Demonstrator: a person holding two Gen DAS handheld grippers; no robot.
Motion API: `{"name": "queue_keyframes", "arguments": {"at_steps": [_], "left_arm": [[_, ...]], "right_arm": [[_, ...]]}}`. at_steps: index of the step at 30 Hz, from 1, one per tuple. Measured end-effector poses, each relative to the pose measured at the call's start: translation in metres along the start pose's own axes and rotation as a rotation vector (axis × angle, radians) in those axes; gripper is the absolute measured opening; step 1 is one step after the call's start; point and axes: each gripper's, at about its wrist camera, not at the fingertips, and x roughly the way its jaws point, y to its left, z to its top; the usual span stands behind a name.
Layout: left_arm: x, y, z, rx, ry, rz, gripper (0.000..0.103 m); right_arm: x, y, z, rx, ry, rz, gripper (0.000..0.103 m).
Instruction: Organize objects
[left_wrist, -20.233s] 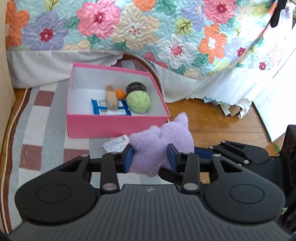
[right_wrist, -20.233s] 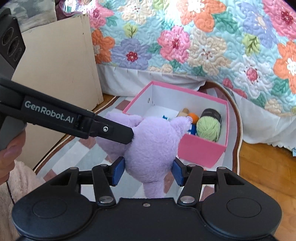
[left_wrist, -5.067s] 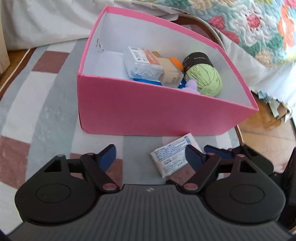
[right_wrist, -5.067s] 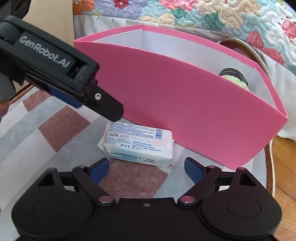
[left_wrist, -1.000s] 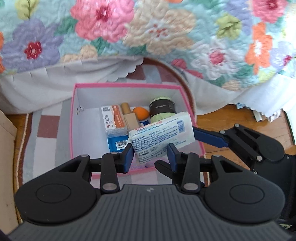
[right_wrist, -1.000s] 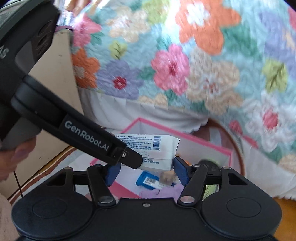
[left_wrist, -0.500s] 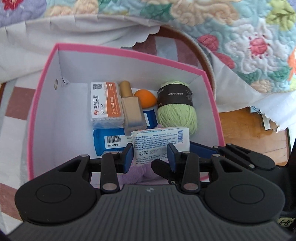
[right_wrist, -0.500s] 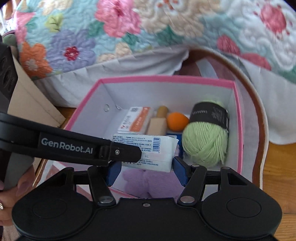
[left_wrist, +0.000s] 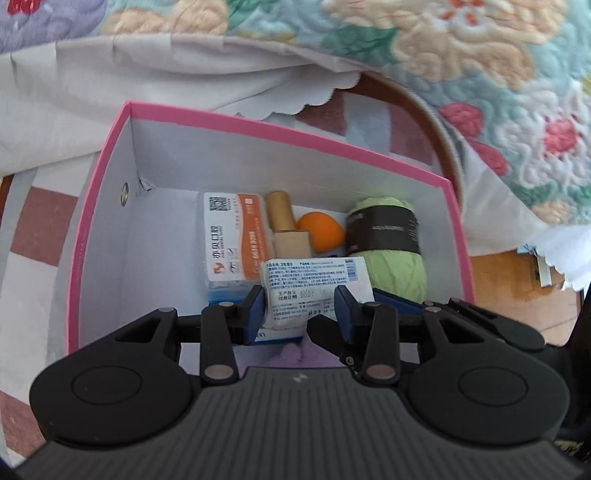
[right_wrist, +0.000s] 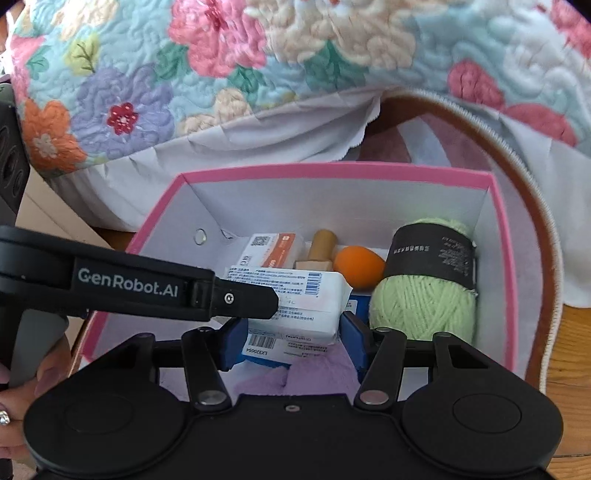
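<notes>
1. Pinching a white tissue pack between its blue pads, the left gripper holds it over the inside of the pink box, above the things already there.
2. From the right wrist view the same tissue pack lies crosswise between the blue pads of the right gripper; its jaws have just been closing, and the pads sit right at the pack's two ends, though firm pressure cannot be made out.
3. A left gripper finger crosses that view from the left and covers part of the pack's near face.
4. Inside the box, along the far wall, lie an orange-and-white packet, a wooden stamp, an orange makeup sponge and a ball of green yarn with a black band.
5. A blue packet with a barcode sits under the tissue pack, and a purple plush toy fills the near part of the box.
6. The box stands on a checked rug beside a bed with a floral quilt.
7. A hand shows at the lower left edge of the right wrist view.
</notes>
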Motion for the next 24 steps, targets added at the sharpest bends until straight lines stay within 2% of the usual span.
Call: {"name": "queue_keyframes", "arguments": {"at_steps": [3, 7, 14, 19, 22, 24], "left_arm": [[0.005, 0.007, 0.003, -0.033, -0.016, 0.0, 0.039], [0.0, 0.012, 0.002, -0.064, -0.038, 0.032, 0.051], [-0.024, 0.005, -0.008, 0.015, -0.058, 0.108, 0.061], [-0.041, 0.007, -0.025, 0.003, -0.028, 0.136, 0.061], [-0.056, 0.011, -0.041, -0.011, -0.043, 0.129, 0.061], [-0.068, 0.008, -0.053, 0.015, -0.055, 0.149, 0.061]], "right_arm": [[0.008, -0.004, 0.004, 0.037, 0.005, 0.0, 0.058], [0.009, -0.007, 0.006, 0.036, -0.001, -0.027, 0.058], [-0.015, -0.02, -0.009, 0.061, -0.104, -0.064, 0.058], [-0.042, -0.013, -0.018, 0.046, -0.143, -0.04, 0.058], [-0.056, -0.002, -0.032, 0.034, -0.16, -0.028, 0.058], [-0.065, 0.006, -0.041, 0.025, -0.165, -0.031, 0.058]]}}
